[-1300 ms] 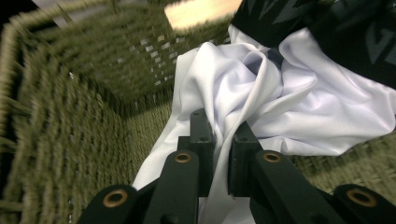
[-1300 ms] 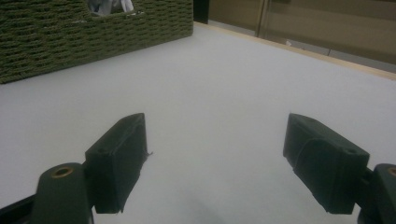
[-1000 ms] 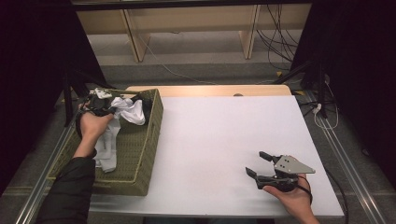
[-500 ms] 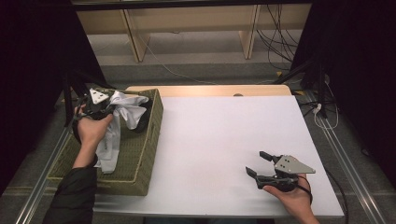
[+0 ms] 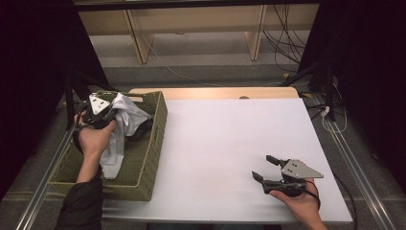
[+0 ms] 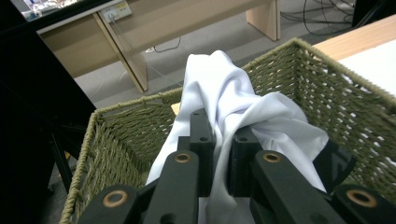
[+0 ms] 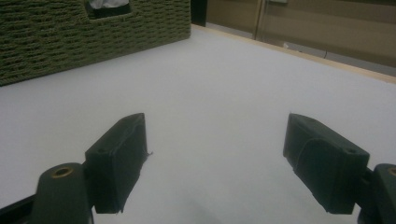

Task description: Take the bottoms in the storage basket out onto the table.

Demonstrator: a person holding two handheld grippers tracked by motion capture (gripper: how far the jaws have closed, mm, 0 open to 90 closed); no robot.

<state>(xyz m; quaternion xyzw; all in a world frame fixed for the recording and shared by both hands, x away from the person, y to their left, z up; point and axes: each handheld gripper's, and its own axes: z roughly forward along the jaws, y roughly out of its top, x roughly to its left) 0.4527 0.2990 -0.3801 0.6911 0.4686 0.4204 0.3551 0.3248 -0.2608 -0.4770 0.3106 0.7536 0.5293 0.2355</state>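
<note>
While the left claw (image 5: pixel 111 116) sits over the far-left corner of the woven basket (image 5: pixel 152 158), its two black jaws are pinched tight on a bunch of white cloth (image 5: pixel 128 116); in the left gripper view the claw (image 6: pixel 219 140) has fabric squeezed betw. the pads, w/ cloth (image 6: pixel 233 93) bulging up above them & spilling to either side. Cloth is lifted at the pinched end, rest hangs down into the basket, a long strip trailing toward the near side along the person's left hand (image 5: pixel 93 139). Something dark lies under the cloth inside the basket, can't tell what. Basket is olive-green wicker, rectangular, sitting at the left edge of the white tabletop (image 5: pixel 230 143), its right wall just over the tabletop edge. In the left gripper view the basket wall (image 6: pixel 327 93) runs behind & to the right of the cloth. Right claw (image 5: pixel 262 168) is near the near-right corner of the tabletop, well apart from the basket, held in the right hand (image 5: pixel 299 203), pointing left. Its jaws stand wide apart w/ nothing betw. them; the right gripper view shows the claw (image 7: pixel 215 158) low over bare white surface, jaws spread, basket side (image 7: pixel 93 42) far-left w/ a handle cutout showing a bit of white. Grey three-cornered plates top both grippers.
</note>
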